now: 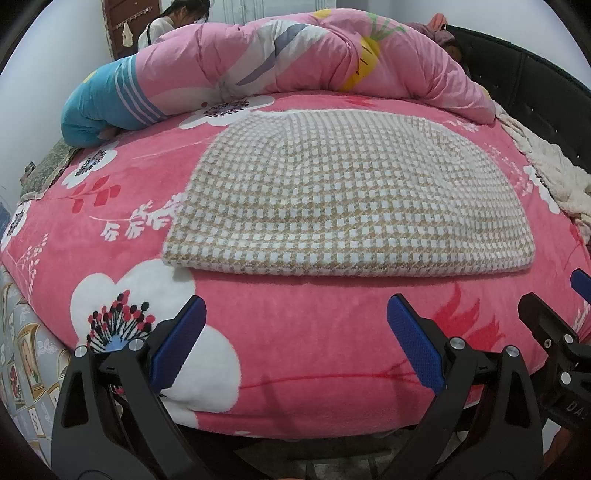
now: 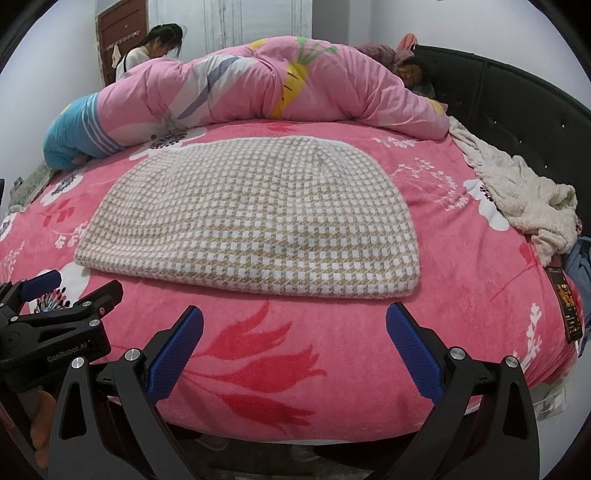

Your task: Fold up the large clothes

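1. At the far left, a person [image 2: 147, 55] in a white top stands beyond the bed, in front of a brown door [image 2: 118, 33].
2. A rolled pink quilt [image 1: 295, 62] with a blue striped end at its left lies across the far side of the bed, and a second person's head [image 2: 412, 72] shows at its right end.
3. The left claw [image 1: 295, 343] hovers over the near edge of the bed, its blue-padded fingers [image 1: 177, 343] spread wide apart and holding nothing.
4. The bed carries a pink floral blanket [image 1: 295, 369] with white blossoms and red leaves.
5. The folded checked garment [image 1: 332, 199], beige and white, lies flat in the middle of the bed, its thick folded edge toward the near side, just beyond both claws and touched by neither.
6. The right claw [image 2: 295, 347] sits to the right of the left one, also near the bed's edge, its jaws wide open and empty.
7. A cream fleecy cloth [image 2: 524, 195] lies crumpled at the right edge of the bed, beside the black padded headboard [image 2: 517, 99].
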{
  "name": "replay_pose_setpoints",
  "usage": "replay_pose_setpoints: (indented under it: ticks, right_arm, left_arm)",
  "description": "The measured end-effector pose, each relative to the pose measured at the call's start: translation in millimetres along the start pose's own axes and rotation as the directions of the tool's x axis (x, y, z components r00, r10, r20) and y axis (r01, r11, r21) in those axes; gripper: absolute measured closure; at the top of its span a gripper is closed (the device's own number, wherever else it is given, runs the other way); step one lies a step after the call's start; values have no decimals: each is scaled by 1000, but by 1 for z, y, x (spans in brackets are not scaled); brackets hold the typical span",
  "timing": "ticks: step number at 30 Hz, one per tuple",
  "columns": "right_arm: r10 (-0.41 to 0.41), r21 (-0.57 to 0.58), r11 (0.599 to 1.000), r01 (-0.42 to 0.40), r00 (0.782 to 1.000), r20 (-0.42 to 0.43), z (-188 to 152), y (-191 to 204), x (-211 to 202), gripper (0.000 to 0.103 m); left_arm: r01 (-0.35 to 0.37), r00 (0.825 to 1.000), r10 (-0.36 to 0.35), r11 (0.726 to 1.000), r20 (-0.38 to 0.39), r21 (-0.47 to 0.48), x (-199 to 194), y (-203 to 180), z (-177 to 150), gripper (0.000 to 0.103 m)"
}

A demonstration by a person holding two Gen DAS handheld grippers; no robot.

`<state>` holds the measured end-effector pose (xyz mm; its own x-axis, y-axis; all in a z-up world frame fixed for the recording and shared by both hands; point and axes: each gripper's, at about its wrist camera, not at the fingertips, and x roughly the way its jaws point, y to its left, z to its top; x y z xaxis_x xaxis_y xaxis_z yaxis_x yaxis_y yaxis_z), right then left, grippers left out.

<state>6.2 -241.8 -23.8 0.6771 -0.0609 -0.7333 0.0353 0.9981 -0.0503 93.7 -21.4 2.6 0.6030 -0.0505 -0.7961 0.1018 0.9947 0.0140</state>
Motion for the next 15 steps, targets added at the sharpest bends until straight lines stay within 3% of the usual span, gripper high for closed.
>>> replay_pose_setpoints:
  ticks: [15]
  right_arm:
    - [-4,-15,1000,4,1000,7,1,6,-3,7]
  left_arm:
    - [-2,1000,2,1000,2,-8,-4,3,1,8]
